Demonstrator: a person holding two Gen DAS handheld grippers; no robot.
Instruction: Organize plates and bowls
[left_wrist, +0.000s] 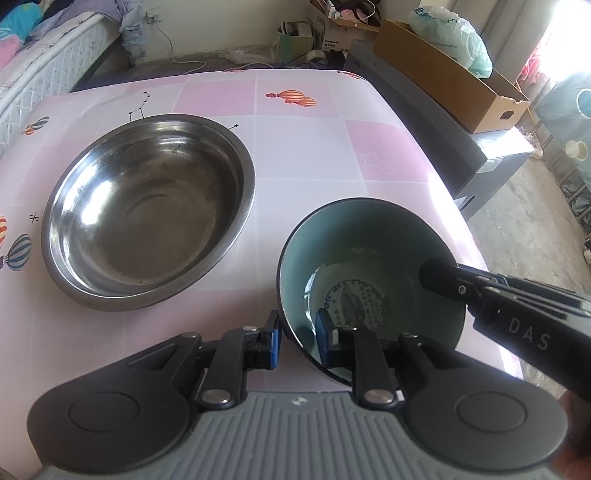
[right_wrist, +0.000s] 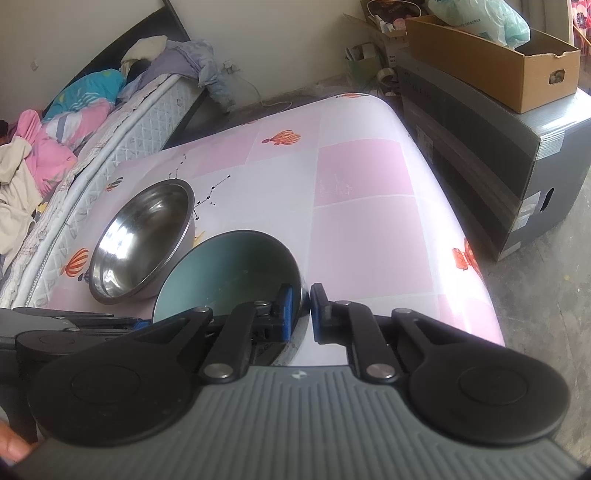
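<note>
Bowl (left_wrist: 369, 258), teal, sits tilted at the bench's (left_wrist: 314, 155) near edge, because your left claw (left_wrist: 297, 341) and right claw (right_wrist: 306, 314) both pinch its rim, steel basin (left_wrist: 147, 210) waiting just beside.

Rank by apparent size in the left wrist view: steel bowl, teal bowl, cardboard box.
1. Steel bowl, clearly largest.
2. Teal bowl, though its nearness to the camera inflates it.
3. Cardboard box, which looks about as big as the teal bowl but stands far back, so this is unsure.
</note>
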